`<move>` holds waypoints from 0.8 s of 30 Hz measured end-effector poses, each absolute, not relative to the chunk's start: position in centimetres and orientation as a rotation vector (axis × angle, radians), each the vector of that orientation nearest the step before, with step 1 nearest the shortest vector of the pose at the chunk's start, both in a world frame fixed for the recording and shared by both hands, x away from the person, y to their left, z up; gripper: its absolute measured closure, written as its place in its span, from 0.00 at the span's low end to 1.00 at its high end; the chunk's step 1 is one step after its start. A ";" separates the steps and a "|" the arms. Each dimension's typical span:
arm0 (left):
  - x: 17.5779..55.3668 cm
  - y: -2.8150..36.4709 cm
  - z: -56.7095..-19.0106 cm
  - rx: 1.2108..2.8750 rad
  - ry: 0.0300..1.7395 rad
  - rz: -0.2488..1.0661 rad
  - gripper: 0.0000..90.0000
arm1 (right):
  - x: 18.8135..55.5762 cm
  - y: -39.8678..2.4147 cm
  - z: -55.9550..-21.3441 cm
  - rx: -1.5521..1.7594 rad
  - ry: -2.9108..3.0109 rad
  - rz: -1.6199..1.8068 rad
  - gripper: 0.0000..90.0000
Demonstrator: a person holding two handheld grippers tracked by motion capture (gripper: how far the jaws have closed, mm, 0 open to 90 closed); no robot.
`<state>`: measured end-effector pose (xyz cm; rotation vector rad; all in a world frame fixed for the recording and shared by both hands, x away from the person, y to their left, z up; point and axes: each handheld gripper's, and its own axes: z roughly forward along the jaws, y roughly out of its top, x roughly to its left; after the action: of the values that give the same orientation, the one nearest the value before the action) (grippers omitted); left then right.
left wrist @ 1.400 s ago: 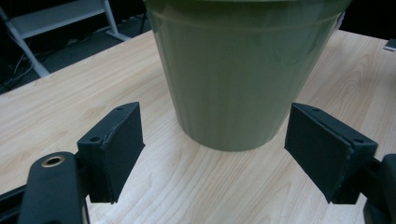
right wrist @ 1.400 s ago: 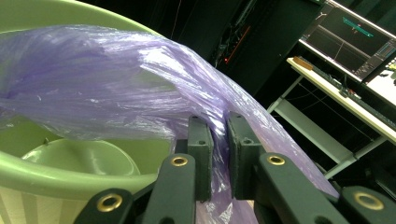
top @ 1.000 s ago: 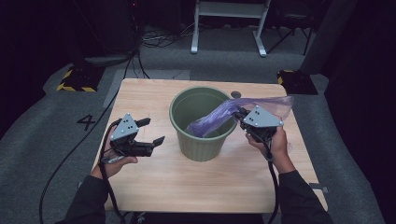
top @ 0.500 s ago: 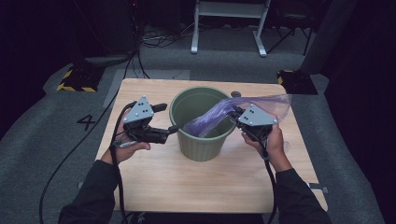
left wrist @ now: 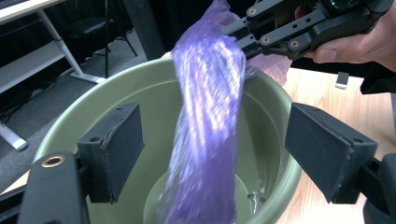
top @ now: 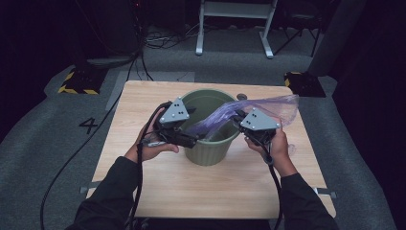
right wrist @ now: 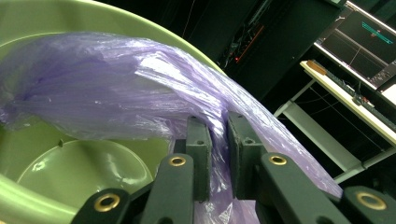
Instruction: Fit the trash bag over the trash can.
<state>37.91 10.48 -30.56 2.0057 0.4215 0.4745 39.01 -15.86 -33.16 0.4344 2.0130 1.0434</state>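
1. Dim studio, grey carpet, cables and a white frame stand behind a pale wooden counter.
2. At mid-counter, a green plastic bin, upright and open-topped, nothing in it but the lower end of a purple plastic bag.
3. Bag draped from the bin's interior over the far-right rim, its other end trailing out onto the counter beyond.
4. Right gripper at the bin's right rim, jaws clamped on a gathered fold of the bag, the film bunched between the pads.
5. Left gripper at the bin's left rim, jaws wide apart and holding nothing, the hanging band of bag seen between them but untouched.
6. By the look of it, thin, crinkly, near-weightless film: soft, slippery, apt to slide from a loose pinch or tear on a hard pull.
7. Best purchase likely on a bunched section of the hanging band or on the mouth's edge, several layers gathered at once.
8. Bin likely light enough to shift or tip if the bag snags.
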 end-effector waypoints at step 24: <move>39.3 7.6 -31.2 2.089 0.469 0.595 0.89 | 37.6 -15.5 -32.9 0.363 2.040 1.124 0.82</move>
<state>39.30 7.59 -31.18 2.0890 0.4691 0.5954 37.62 -15.54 -32.88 0.3634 2.0402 1.1237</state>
